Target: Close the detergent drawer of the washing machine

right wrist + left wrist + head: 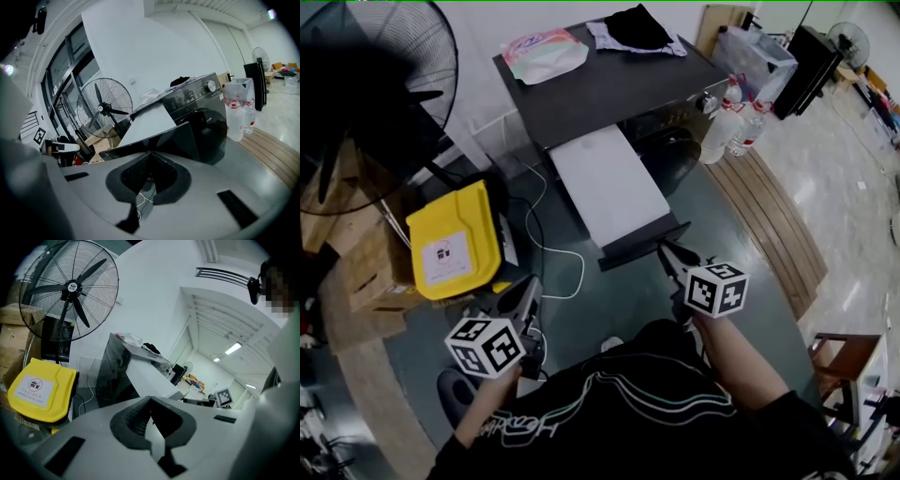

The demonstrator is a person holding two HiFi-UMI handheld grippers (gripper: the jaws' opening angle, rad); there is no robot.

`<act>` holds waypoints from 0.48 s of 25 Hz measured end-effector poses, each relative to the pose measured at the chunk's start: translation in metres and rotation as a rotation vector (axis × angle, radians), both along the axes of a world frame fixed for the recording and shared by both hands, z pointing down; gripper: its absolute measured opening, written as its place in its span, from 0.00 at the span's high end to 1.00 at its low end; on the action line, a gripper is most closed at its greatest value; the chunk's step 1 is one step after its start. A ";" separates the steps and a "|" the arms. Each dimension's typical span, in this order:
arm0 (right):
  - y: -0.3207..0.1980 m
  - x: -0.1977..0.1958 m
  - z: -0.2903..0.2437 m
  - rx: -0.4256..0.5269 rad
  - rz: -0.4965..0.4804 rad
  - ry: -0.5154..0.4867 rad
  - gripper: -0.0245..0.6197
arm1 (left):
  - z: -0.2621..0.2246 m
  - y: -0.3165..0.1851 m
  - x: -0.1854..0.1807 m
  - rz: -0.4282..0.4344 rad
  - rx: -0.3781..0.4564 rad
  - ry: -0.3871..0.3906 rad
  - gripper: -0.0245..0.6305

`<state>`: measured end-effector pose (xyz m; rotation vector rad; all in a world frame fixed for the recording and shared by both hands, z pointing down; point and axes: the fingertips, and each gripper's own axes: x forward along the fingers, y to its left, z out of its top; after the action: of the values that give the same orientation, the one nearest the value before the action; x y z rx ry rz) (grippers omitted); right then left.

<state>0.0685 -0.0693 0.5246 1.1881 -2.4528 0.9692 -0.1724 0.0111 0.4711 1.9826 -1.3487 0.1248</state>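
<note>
Grey jaws on both grippers are pinched shut on nothing. The left gripper [528, 289] is low and off to the side, and the right gripper [667, 251] is right by the dark front panel [637, 247] of the detergent drawer [605, 178], which is pulled way out of the washing machine [609, 84]. I'd push it squarely, straight in

no print is legible; the yellow bin [478, 217] bears a white label [442, 255], too small to read.

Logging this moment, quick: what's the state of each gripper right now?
Left gripper: shut, holding nothing.
Right gripper: shut, holding nothing.
</note>
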 end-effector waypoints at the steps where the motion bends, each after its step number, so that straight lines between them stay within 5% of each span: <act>1: 0.000 -0.001 -0.001 0.004 -0.004 -0.003 0.92 | -0.001 0.000 0.001 0.000 0.002 -0.003 0.93; 12: -0.023 -0.003 -0.009 0.027 -0.011 -0.017 0.92 | -0.006 -0.004 0.002 -0.021 0.005 -0.014 0.93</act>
<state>0.0655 -0.0921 0.5154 1.1787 -2.4909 0.9495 -0.1700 0.0069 0.4647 1.9746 -1.3795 0.1257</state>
